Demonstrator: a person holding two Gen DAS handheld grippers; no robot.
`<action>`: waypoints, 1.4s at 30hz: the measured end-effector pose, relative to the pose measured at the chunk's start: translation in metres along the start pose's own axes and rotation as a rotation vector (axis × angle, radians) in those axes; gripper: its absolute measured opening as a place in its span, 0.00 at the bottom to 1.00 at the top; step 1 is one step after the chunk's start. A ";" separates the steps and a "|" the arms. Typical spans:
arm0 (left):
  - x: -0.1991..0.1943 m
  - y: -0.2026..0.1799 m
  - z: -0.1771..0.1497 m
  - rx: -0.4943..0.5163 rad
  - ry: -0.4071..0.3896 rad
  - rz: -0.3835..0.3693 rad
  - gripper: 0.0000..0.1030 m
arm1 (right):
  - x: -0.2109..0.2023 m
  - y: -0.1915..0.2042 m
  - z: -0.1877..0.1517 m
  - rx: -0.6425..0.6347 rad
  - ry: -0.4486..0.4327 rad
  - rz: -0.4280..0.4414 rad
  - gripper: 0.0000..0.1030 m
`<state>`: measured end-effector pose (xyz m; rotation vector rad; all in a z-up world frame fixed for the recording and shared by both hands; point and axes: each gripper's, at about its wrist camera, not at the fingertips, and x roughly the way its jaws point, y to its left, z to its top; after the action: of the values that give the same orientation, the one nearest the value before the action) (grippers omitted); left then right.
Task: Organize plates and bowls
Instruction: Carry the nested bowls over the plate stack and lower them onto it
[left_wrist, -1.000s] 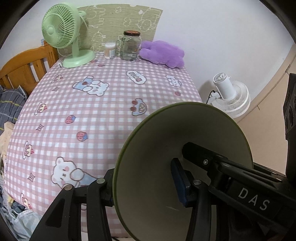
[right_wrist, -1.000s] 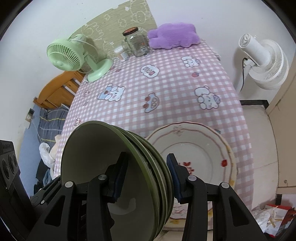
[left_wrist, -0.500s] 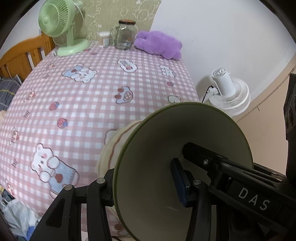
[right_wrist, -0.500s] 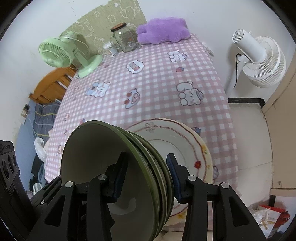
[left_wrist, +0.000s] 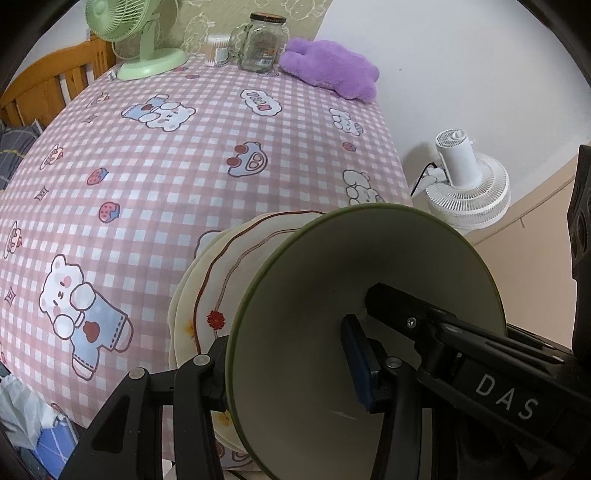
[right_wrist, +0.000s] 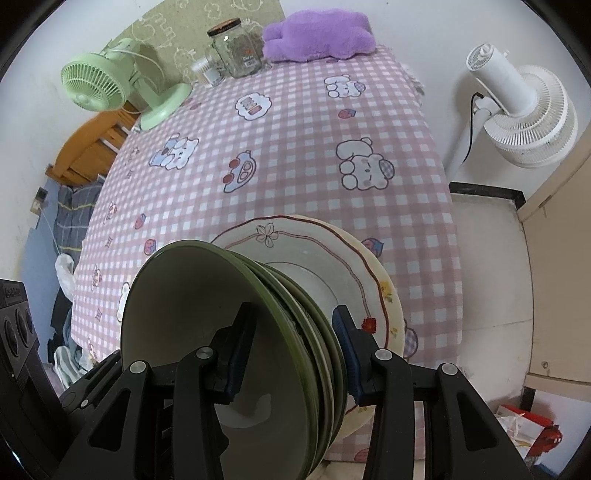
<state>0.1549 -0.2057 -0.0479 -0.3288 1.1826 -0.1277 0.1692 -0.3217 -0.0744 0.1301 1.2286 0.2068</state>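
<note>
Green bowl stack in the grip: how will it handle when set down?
Probably rigid and breakable: the green bowls look glazed. Likely slippery, since the right tool clamps only smooth rims. Several nested bowls may shift or clink against the flowered plate beneath them.

Even soft indoor light, faint shadows, strong fisheye bending, dark vignetted corners

Both grippers have come down toward the desk (left_wrist: 221, 155), carrying the green bowls (right_wrist: 229, 332) lower over the cream plates (right_wrist: 373, 280). In the left wrist view the plates (left_wrist: 207, 295), hidden a second ago, now show beside the bowl.
</note>
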 end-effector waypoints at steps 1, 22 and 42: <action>0.001 0.001 0.000 -0.004 0.003 0.000 0.47 | 0.001 0.000 0.001 -0.001 0.003 -0.001 0.44; 0.006 -0.015 0.008 0.082 0.002 0.123 0.47 | 0.017 -0.020 0.007 0.067 0.042 0.112 0.45; -0.045 -0.026 0.011 0.258 -0.179 0.116 0.78 | -0.046 0.000 -0.007 0.011 -0.223 -0.143 0.61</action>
<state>0.1500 -0.2164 0.0043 -0.0435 0.9917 -0.1448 0.1482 -0.3323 -0.0340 0.0723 1.0121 0.0588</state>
